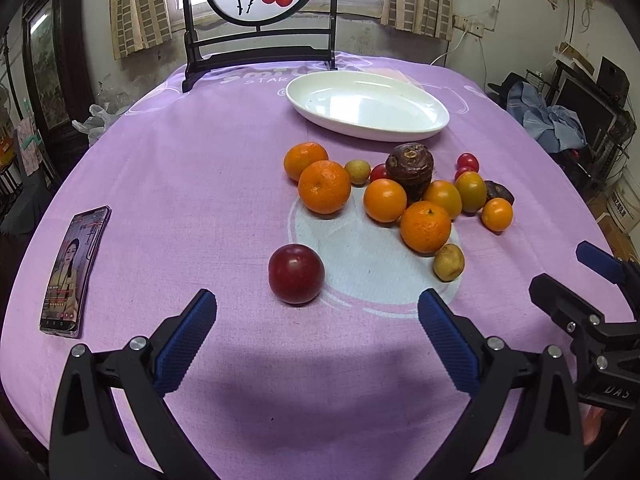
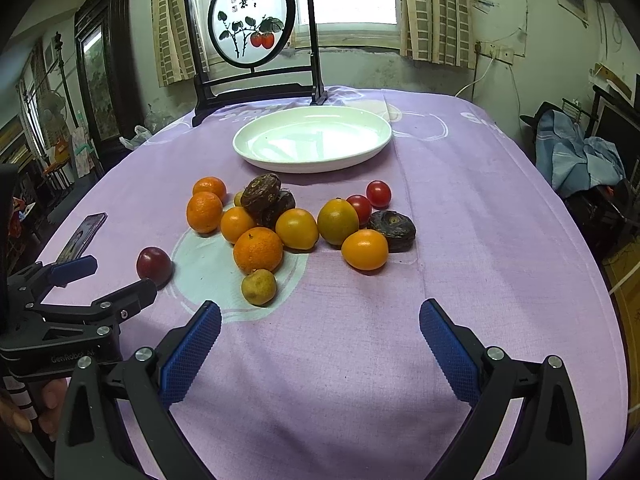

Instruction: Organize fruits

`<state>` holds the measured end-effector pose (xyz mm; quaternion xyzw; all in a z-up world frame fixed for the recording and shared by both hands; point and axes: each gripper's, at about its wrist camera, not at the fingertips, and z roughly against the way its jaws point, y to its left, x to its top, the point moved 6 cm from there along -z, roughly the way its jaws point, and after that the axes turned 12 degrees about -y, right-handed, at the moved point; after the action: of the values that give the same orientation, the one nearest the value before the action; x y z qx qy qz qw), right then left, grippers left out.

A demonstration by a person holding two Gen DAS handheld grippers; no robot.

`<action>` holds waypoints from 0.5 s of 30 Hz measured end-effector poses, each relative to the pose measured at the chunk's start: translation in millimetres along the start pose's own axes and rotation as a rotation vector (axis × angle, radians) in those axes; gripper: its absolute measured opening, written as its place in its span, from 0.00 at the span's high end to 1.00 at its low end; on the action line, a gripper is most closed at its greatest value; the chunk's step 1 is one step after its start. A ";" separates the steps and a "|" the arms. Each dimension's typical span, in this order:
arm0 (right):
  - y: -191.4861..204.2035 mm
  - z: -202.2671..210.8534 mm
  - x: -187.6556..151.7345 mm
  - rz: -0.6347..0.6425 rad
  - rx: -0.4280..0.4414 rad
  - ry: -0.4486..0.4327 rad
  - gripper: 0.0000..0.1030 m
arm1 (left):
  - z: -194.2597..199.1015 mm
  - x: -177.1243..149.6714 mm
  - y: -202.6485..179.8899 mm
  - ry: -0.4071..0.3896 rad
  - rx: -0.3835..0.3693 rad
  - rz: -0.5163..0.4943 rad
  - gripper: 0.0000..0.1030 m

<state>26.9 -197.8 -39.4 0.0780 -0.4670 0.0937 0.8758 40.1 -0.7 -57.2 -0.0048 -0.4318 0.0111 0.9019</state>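
Table: purple cloth [image 1: 180,168] covers all of it, pale round print under the fruit.
Screen: dark stand with round persimmon painting [image 2: 251,24], far edge, 12 o'clock from plate.
Plate: white oval dish [image 1: 368,105], nothing in it, far centre. Long axis runs left-right, skewed toward 4 o'clock in left wrist view, nearly level in right wrist view.
Phone: [image 1: 74,270] flat on cloth, screen lit, 9 o'clock of fruit pile, well apart; long axis runs near-to-far.
Fruit pile: between plate and grippers, 6 o'clock of plate, not touching it.
Oranges: several clustered, biggest pair [image 1: 324,187] and [image 1: 425,226]; stem dimples face up/toward camera.
Brown roots: stacked dark one [image 1: 410,168] upright at pile middle, cut end up; flatter one [image 2: 391,229] at 3 o'clock edge of pile.
Red plum: [image 1: 296,274] alone, 7 o'clock of pile, apart from the rest, nearest the left gripper.
Small yellow fruit: [image 2: 259,287] just at 6 o'clock of the near orange, touching or nearly so.
Cherry tomatoes: two [image 2: 378,194] at pile's far right, another behind the oranges.
Left gripper: [image 1: 318,310] fingers spread wide, holding nothing, above cloth, plum just ahead between the tips' line.
Right gripper: [image 2: 320,320] fingers spread wide, holding nothing, above bare cloth at 5 o'clock of pile.
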 end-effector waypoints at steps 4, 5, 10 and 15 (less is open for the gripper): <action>-0.3 0.3 0.1 0.001 -0.001 -0.001 0.03 | 0.0 0.1 0.1 -0.001 0.001 0.000 0.04; -0.2 0.3 -0.1 0.000 0.000 0.000 0.03 | 0.1 0.1 0.1 -0.001 -0.001 0.000 0.04; -0.3 0.4 -0.5 -0.001 -0.001 0.000 0.03 | -0.3 -0.4 -0.6 -0.001 0.000 0.000 0.04; -0.4 0.8 -1.2 -0.002 -0.001 -0.002 0.03 | -0.4 -0.5 -0.8 -0.001 0.000 -0.001 0.04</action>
<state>25.7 -198.5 -40.0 0.0779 -0.4677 0.0925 0.8756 40.1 -1.5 -57.9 -0.0047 -0.4322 0.0107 0.9017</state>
